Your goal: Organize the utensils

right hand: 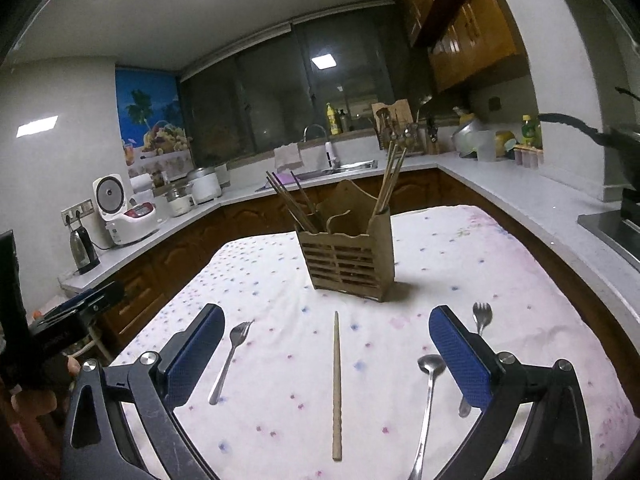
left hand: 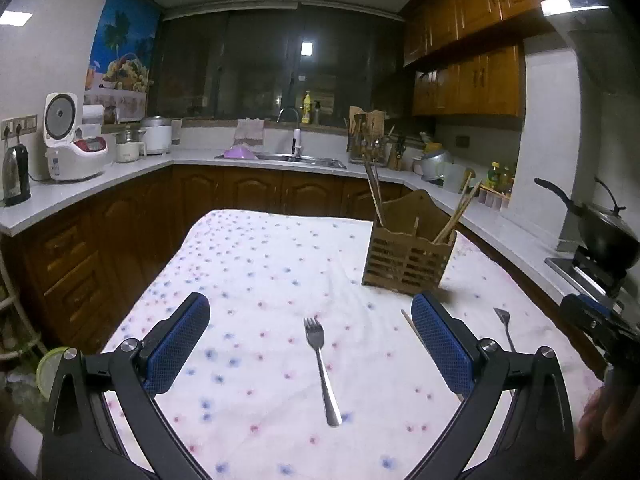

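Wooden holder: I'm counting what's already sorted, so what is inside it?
Chopsticks stick up from the wooden holder on one side, more on the other. Its slatted walls hide anything shorter.

A white rice cooker (left hand: 74, 148) and black kettle (left hand: 16, 174) stand far left — a sink (left hand: 288, 157) beyond, a black wok (left hand: 600, 228) right.

Both tools look the same: the left tool (left hand: 310, 334) and right tool (right hand: 326, 344) each have black angular arms, silver round screws at the joints, and blue pads (left hand: 178, 344) with a fine mesh texture. A bit of bare skin shows on the hand (right hand: 38, 394) behind a black grip.
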The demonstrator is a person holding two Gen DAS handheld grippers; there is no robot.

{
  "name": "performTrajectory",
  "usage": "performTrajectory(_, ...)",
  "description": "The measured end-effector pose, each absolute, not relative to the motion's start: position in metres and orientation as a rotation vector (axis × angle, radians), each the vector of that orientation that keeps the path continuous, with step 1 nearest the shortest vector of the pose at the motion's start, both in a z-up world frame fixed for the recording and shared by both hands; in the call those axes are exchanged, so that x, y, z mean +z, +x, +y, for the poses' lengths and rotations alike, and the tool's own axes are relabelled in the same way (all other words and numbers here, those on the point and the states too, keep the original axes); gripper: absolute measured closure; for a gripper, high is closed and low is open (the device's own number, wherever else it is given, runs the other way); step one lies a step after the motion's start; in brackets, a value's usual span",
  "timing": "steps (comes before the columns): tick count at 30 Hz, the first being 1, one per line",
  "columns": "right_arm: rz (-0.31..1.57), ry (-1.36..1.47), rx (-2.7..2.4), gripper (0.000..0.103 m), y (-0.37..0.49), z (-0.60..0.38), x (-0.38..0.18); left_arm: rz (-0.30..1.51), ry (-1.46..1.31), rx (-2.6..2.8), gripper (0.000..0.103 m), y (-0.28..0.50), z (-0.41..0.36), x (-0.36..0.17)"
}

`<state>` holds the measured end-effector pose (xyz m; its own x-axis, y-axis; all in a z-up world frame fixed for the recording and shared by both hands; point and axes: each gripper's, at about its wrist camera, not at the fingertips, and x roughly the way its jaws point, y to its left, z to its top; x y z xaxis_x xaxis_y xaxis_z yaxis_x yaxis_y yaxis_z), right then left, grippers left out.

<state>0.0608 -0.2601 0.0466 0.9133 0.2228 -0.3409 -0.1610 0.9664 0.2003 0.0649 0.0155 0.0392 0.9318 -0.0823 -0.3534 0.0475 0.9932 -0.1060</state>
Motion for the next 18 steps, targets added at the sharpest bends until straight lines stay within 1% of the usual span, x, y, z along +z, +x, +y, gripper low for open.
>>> performTrajectory(5,0.336,0.157,0.184,0.0,0.047,-0.258,0.054,0.368,-0.08,-0.077,0.0,0.048,0.012,0.037)
performTrajectory(11,0.248,0.08,0.181,0.0,0.027,-0.249,0.075,0.337,-0.056,-0.064,0.0,0.032,0.006,0.043)
performTrajectory(18,0.263,0.063,0.158,0.0,0.03,-0.241,0.035,0.323,-0.074,0.007,0.0,0.03,0.005,0.014)
